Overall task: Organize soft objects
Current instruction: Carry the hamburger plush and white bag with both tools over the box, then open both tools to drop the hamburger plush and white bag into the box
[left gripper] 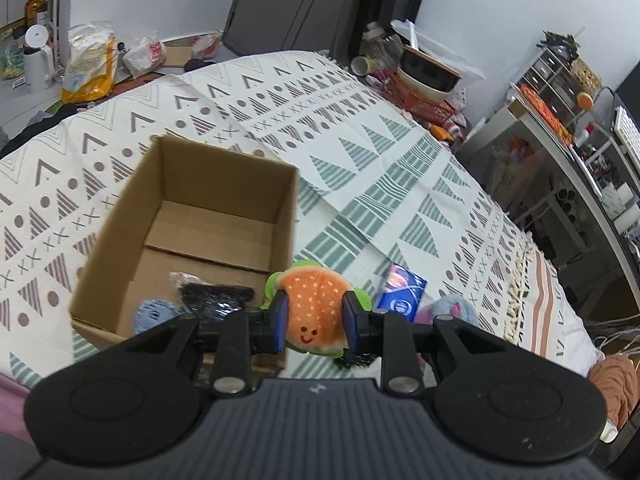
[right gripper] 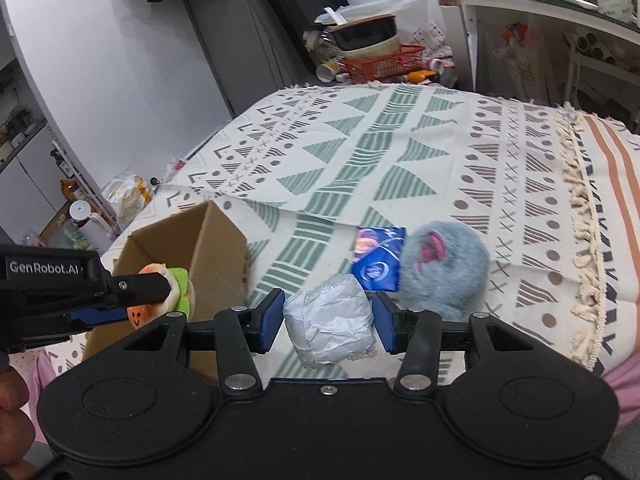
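The left gripper (left gripper: 316, 320) was clamped on a burger plush toy (left gripper: 314, 308), its blue pads (left gripper: 280, 322) pressed against both sides of the orange bun with the smiling face. The toy was held above the patterned bedspread (left gripper: 360, 152), just beside the near right corner of the open cardboard box (left gripper: 224, 184). In the right wrist view the same toy (right gripper: 168, 292) appeared at the left, gripped by the left gripper's fingers, close to the box (right gripper: 212, 248).

Inside the box, at its near end, lay a black item in clear wrapping (left gripper: 212, 296) and a light blue soft object (left gripper: 154, 314); the far part of the box floor was bare.

The right gripper (right gripper: 329, 322) stood wide, its pads (right gripper: 270, 318) on either side of a white crumpled plastic-wrapped bundle (right gripper: 330, 326). Whether the pads touched the bundle could not be told; a narrow gap seemed visible at the right side.

On the bedspread (right gripper: 440, 140), just beyond the bundle, lay a blue printed packet (right gripper: 378, 258), and touching its right edge was a grey fluffy plush with a pink ear (right gripper: 444, 268). Both were also partly visible in the left wrist view, the packet (left gripper: 402, 290) to the right of the burger toy.

An orange basket holding stacked bowls (right gripper: 380, 64) stood beyond the far edge of the bed.
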### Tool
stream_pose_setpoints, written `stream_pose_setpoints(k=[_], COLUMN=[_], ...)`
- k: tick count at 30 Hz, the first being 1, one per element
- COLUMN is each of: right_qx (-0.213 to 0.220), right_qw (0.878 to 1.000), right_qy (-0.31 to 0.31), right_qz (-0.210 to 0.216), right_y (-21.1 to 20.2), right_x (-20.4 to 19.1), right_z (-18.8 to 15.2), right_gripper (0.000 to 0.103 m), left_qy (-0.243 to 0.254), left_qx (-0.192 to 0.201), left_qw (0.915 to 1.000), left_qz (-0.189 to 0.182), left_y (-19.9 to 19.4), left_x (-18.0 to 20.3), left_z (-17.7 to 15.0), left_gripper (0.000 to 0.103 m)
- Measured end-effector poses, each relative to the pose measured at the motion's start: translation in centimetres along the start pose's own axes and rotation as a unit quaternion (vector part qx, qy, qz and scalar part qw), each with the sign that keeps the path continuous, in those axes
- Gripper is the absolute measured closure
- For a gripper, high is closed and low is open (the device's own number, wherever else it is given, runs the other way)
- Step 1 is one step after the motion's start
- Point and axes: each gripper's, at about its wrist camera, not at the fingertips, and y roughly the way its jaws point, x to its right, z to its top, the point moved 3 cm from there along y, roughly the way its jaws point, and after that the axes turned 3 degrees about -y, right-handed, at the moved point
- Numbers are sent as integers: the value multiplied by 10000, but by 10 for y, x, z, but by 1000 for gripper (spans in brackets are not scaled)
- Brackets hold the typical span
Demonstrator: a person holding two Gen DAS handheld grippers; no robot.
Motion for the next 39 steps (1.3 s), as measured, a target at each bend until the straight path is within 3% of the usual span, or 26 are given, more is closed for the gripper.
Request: stream_pose_setpoints(k=[20, 23, 26, 31, 39], right_qx=[-69, -87, -98, -131, -156], right_qw=[9989, 9986, 9981, 9975, 9971], right_qy=[-419, -476, -570, -650, -659], right_qz=[181, 206, 214, 249, 357], right_y=[14, 19, 23, 29, 34], right_x=[-74, -85, -97, -113, -130], right_z=[20, 24, 27, 32, 42], right_gripper=[56, 56, 56, 56, 56], left_qy=[-624, -777, -992, -1127, -1089], left_qx=[125, 111, -50, -64, 23], left_qw=[9978, 9964, 9935, 9925, 9927], left_qz=[176, 323, 556, 474, 516], left_y=[-6, -3, 4, 2, -10], left_x=[-84, -97, -112, -125, -133], left_z=[34, 39, 43, 48, 56], left_gripper=[74, 71, 58, 41, 32])
